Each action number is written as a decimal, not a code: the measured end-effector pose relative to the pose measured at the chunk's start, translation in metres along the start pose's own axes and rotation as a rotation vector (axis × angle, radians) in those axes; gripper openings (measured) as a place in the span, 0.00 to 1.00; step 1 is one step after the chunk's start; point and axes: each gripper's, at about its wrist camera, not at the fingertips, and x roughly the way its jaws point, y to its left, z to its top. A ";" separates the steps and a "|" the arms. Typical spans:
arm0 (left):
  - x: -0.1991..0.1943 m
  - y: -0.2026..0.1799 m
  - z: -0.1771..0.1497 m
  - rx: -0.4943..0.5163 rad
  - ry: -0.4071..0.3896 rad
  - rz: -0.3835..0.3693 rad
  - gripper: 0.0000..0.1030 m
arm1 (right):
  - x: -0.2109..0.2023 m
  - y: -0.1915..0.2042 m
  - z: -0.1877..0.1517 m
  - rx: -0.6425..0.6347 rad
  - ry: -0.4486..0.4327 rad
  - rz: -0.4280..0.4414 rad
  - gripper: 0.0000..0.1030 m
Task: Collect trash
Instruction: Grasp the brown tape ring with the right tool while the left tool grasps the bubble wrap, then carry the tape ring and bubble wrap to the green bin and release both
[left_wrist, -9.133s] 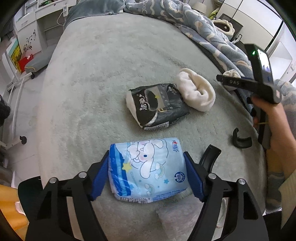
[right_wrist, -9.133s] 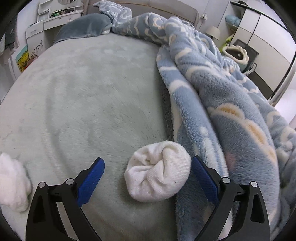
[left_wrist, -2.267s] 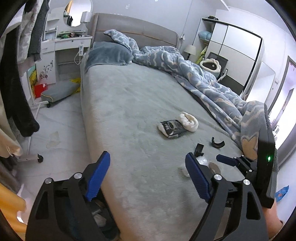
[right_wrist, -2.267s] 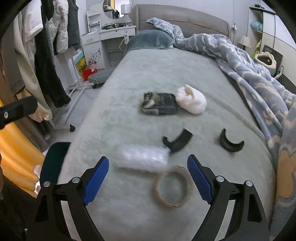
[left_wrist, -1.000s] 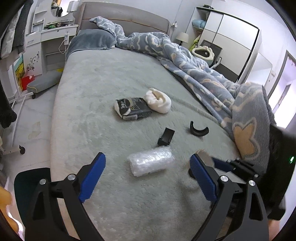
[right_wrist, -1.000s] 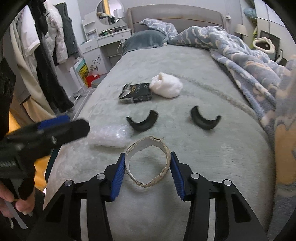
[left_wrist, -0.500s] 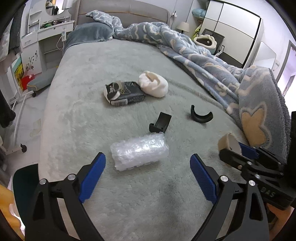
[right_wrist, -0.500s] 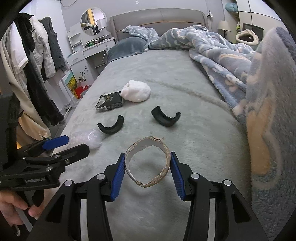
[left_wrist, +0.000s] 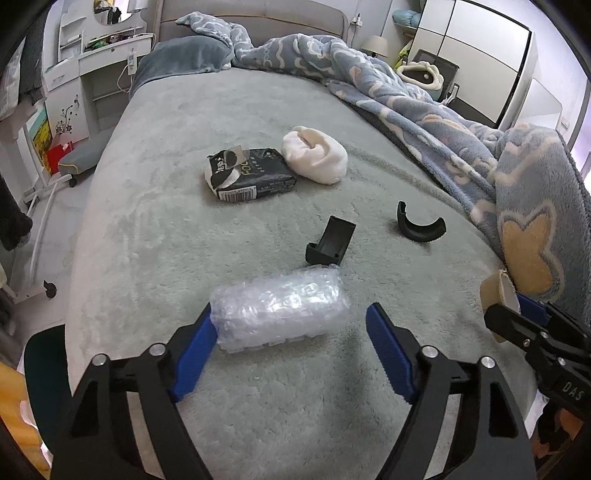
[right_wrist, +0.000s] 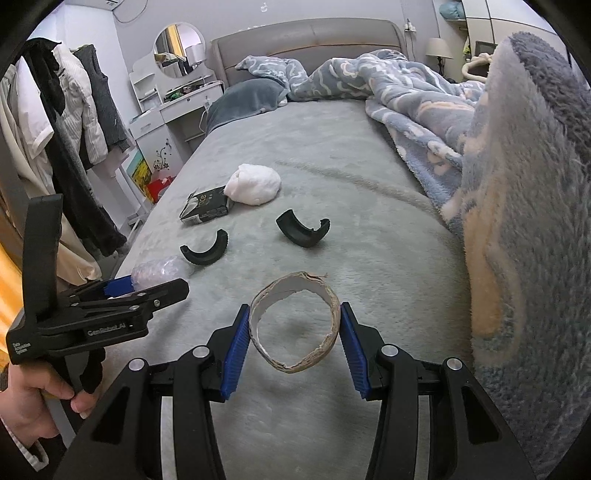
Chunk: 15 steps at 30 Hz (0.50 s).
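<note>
On the grey bed (left_wrist: 155, 155), a two-handed tidy-up: the right gripper (right_wrist: 293, 341) is closed on a torn cardboard tape ring (right_wrist: 294, 321), its blue pads pressing the ring's two sides so that the hoop stands on edge and clear of the cover, evidently to be carried off rather than put down. The left gripper (left_wrist: 291, 345) is spread wide and holds nothing; it is lowered over a roll of bubble wrap (left_wrist: 279, 308), whose left end touches the left pad while the right pad stands apart from it, a stance that looks set for closing along the roll's length. Just beyond the roll lies a black curved plastic piece (left_wrist: 330, 242), and further right a second black curved piece (left_wrist: 419, 229), both loose on the cover. Further up the bed sit a black tissue pack (left_wrist: 247, 179) and a rolled white sock (left_wrist: 314, 155), touching, which may not be rubbish at all. The blue blanket (left_wrist: 424, 114) is heaped along the right side, leaving the litter exposed on the flat cover.
</note>
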 end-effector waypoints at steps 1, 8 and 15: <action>0.000 -0.001 0.000 0.004 0.000 0.000 0.73 | 0.000 0.000 0.000 -0.001 0.001 0.000 0.47; -0.002 -0.001 0.002 0.025 0.001 -0.008 0.66 | 0.000 0.004 0.004 -0.009 0.004 0.001 0.47; -0.014 0.007 0.004 0.032 -0.013 -0.026 0.65 | 0.005 0.023 0.014 -0.031 0.001 0.012 0.47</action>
